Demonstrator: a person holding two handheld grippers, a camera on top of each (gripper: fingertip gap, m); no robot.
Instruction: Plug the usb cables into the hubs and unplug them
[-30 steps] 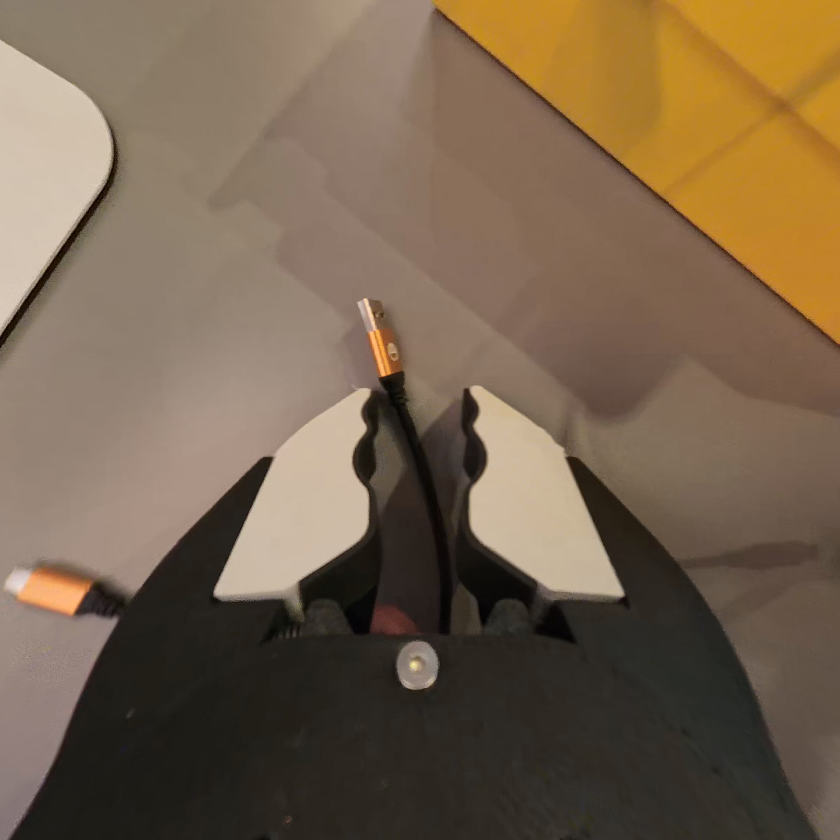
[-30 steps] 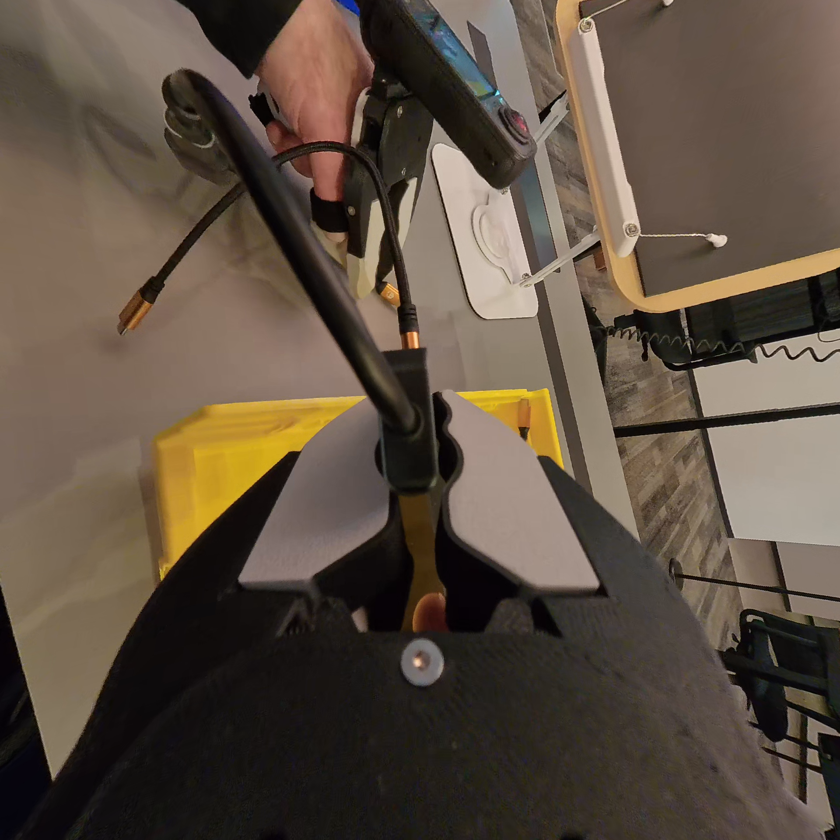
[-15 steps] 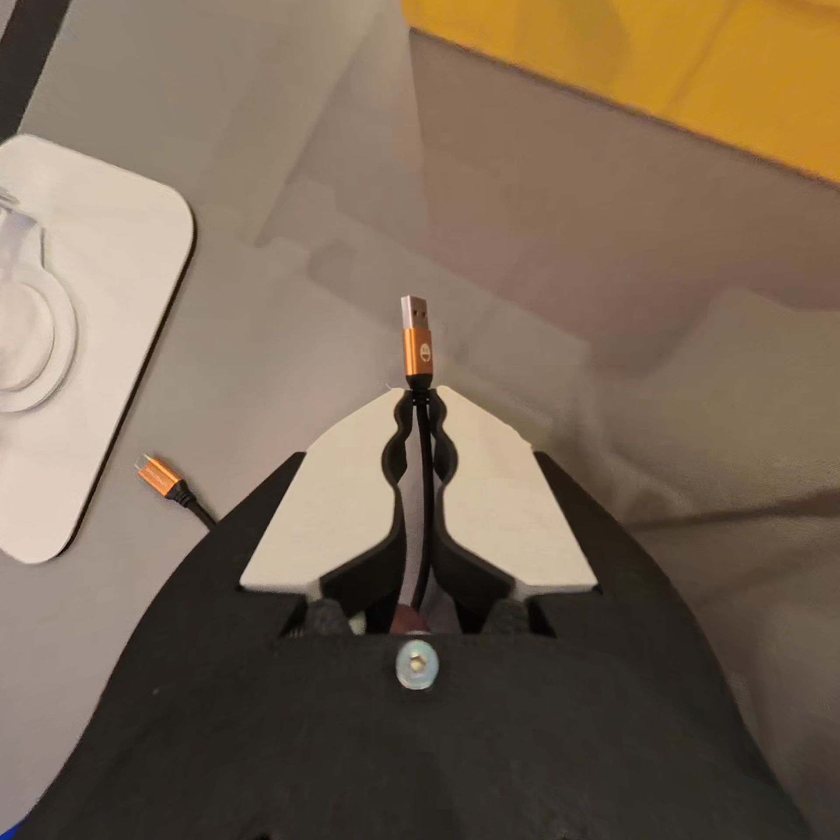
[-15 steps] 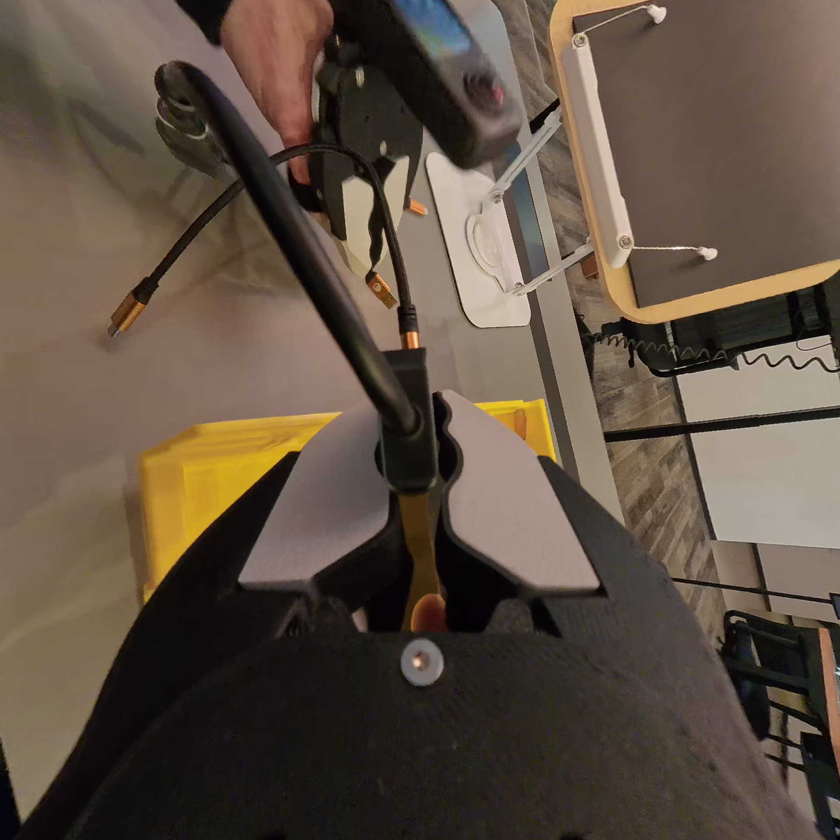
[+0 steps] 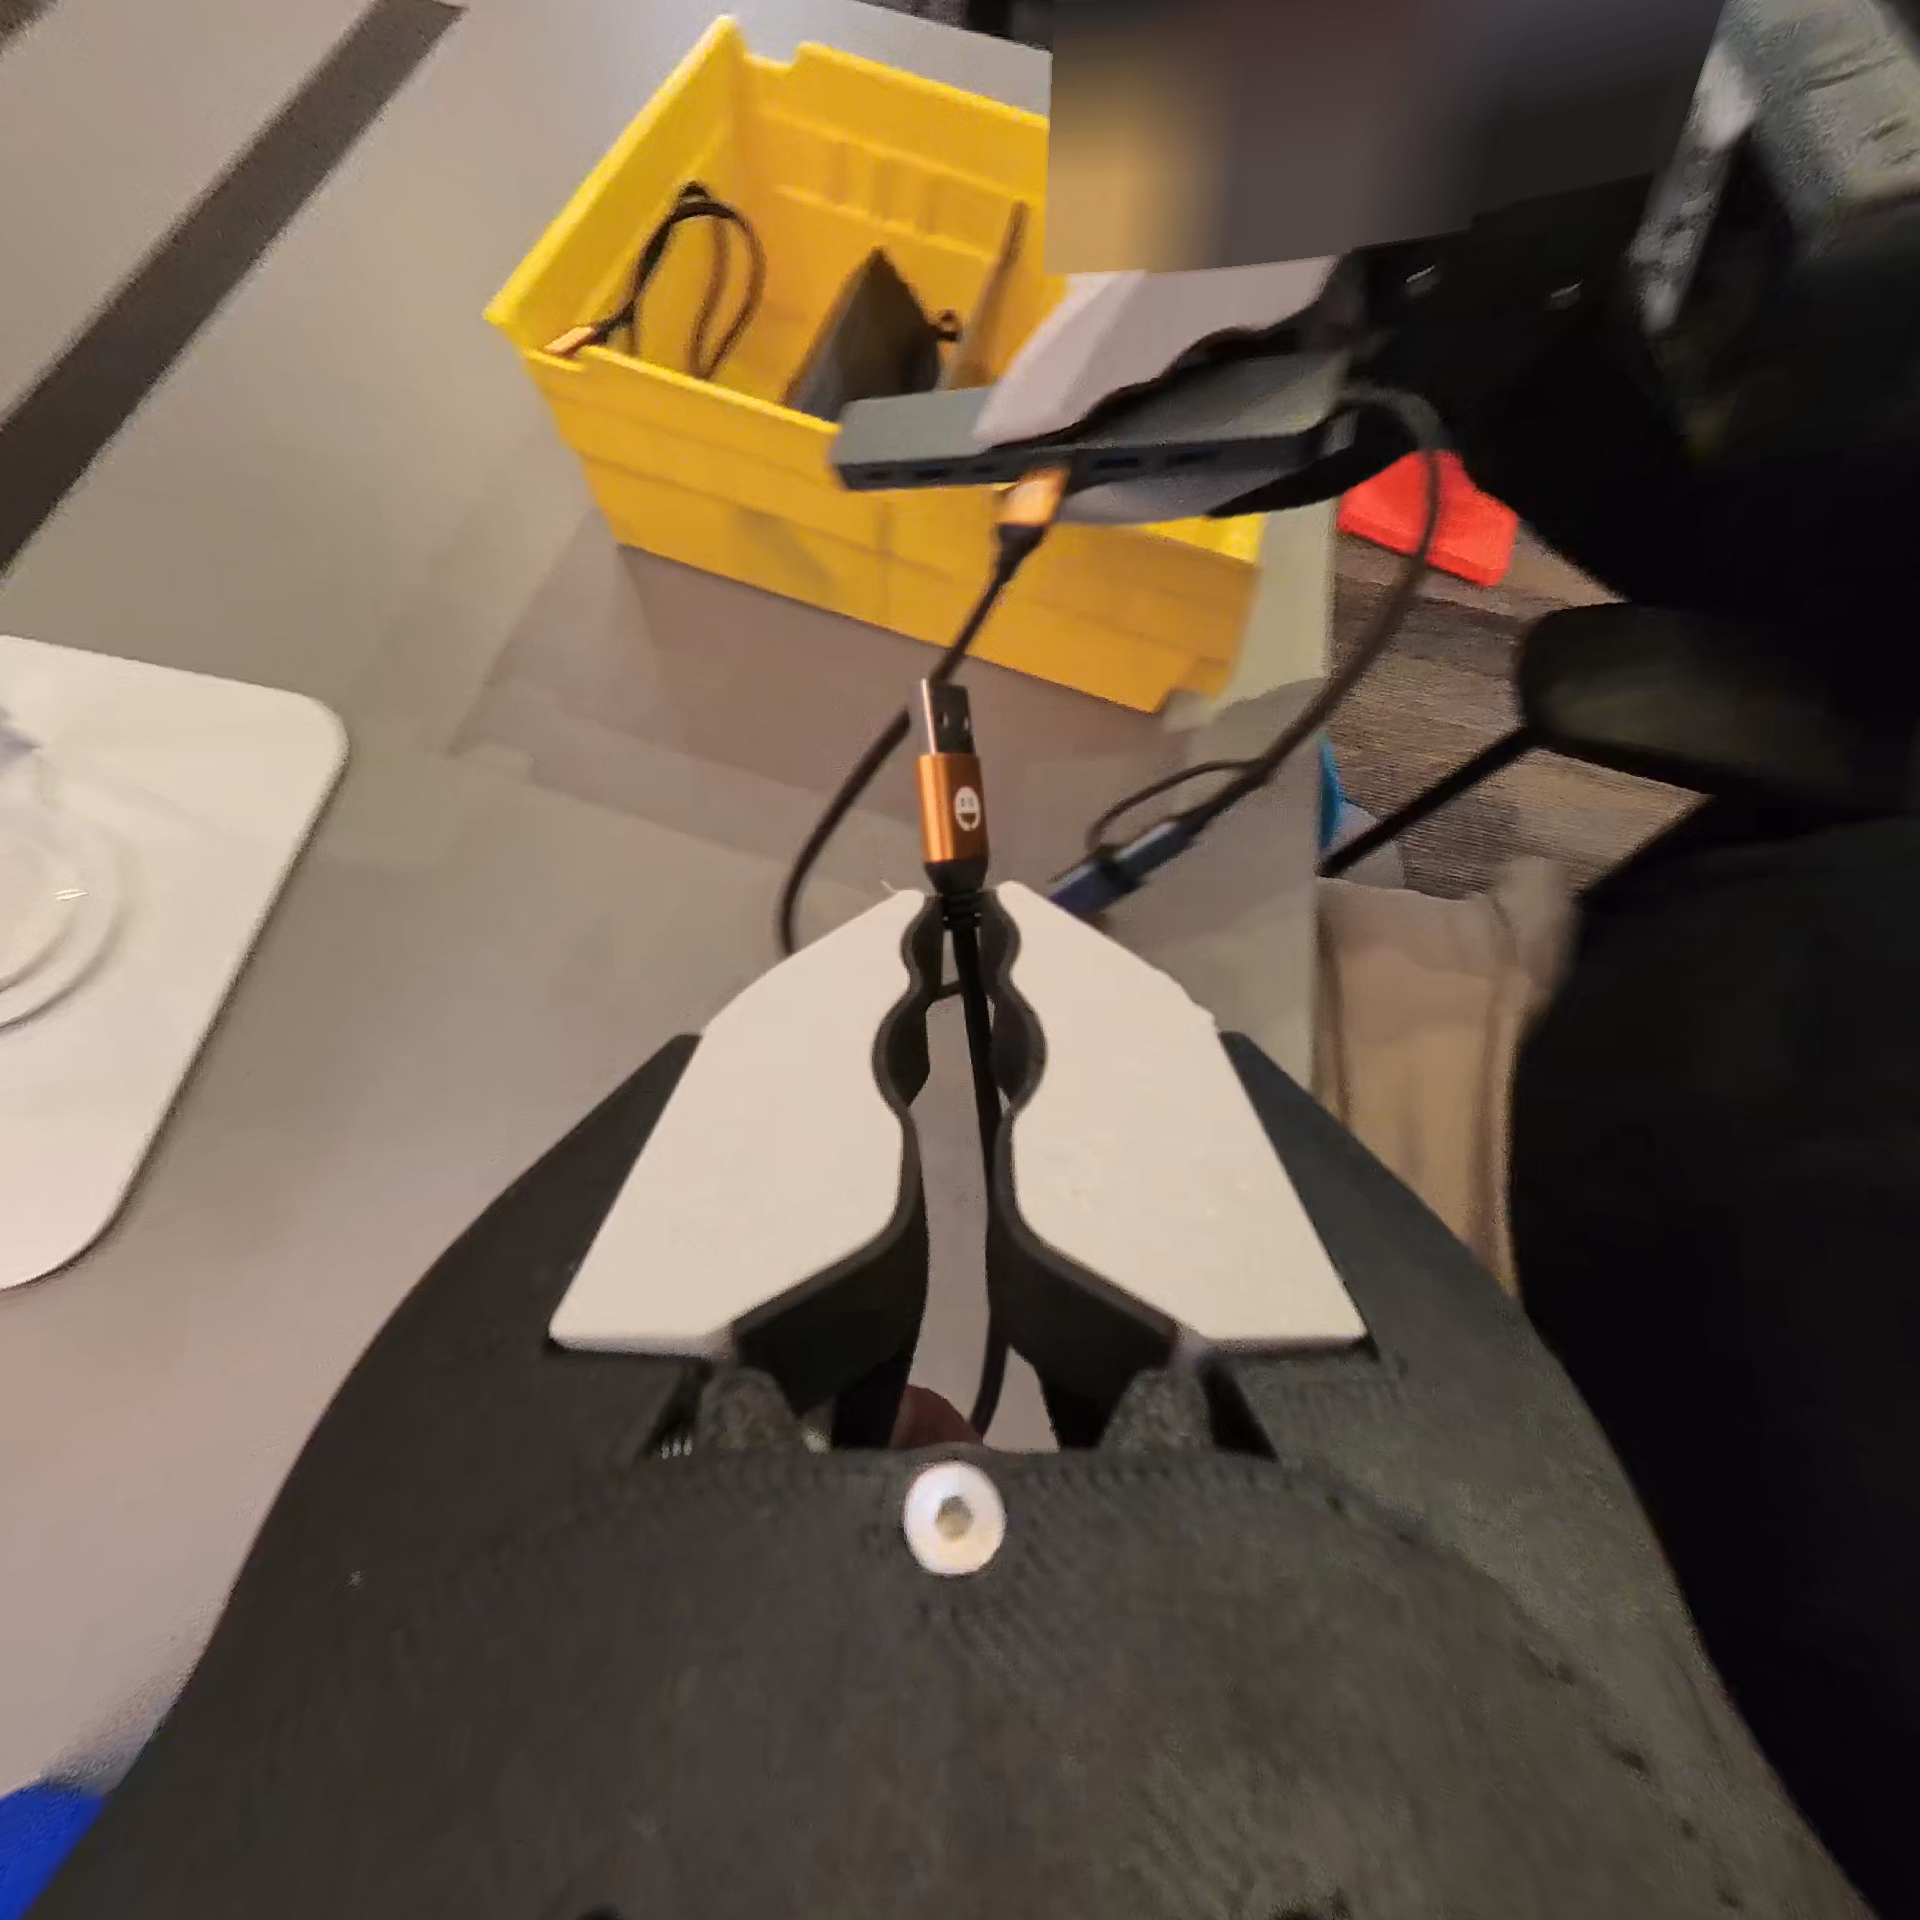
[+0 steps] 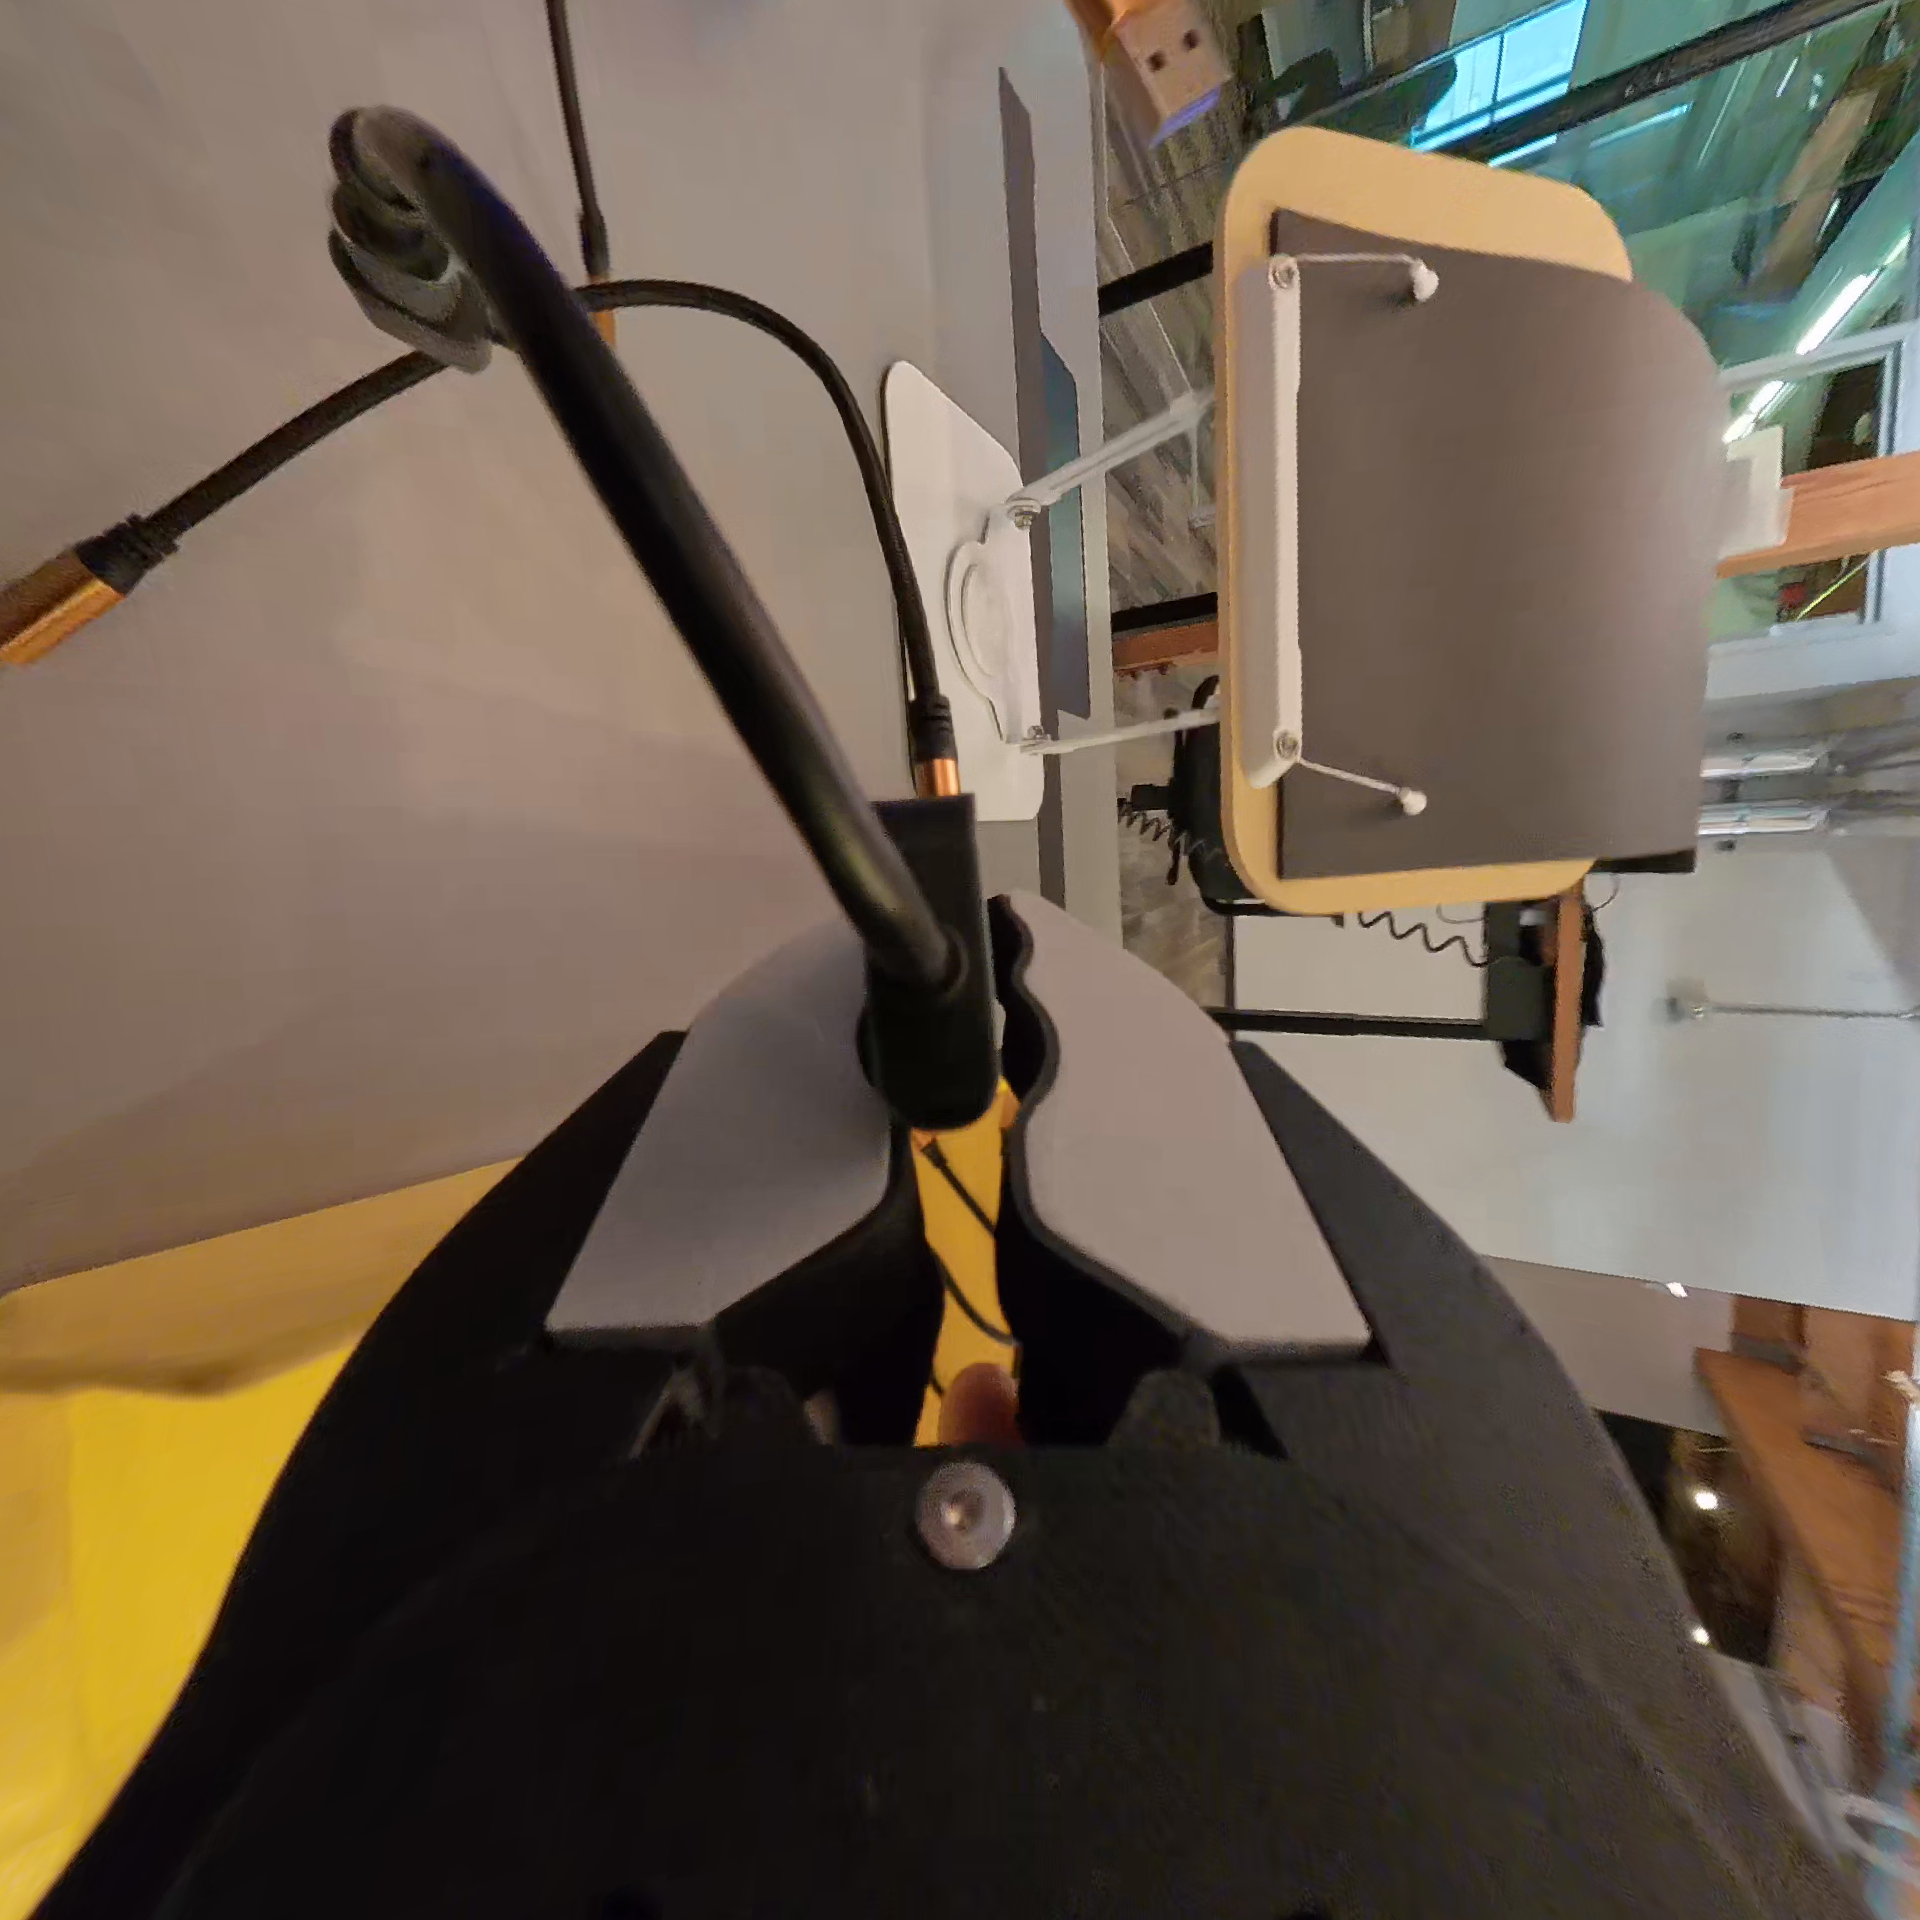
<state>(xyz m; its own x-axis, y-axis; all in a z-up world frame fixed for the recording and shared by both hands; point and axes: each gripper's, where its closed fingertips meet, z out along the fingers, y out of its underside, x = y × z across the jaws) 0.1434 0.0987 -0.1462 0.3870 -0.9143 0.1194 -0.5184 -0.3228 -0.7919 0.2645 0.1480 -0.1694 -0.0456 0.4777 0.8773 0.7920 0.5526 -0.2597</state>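
Note:
My left gripper is shut on a black braided USB cable just behind its orange plug; the plug points up toward the dark grey hub. The right gripper holds that hub in the air above and to the right of the plug. One orange-plugged cable sits in a hub port. In the right wrist view my right gripper is shut on the hub, seen end on, with its thick black lead arching away and the plugged cable at its tip. A loose orange plug lies left.
A yellow bin with another cable and a dark hub stands on the grey table behind the hub. A white pad lies at the left. The table's right edge is close, with floor and a red object beyond.
My left gripper has lifted and swung the plug up from the table toward the hub, so the bin and hub now show. The right gripper has tilted, and the left hand has left its view.

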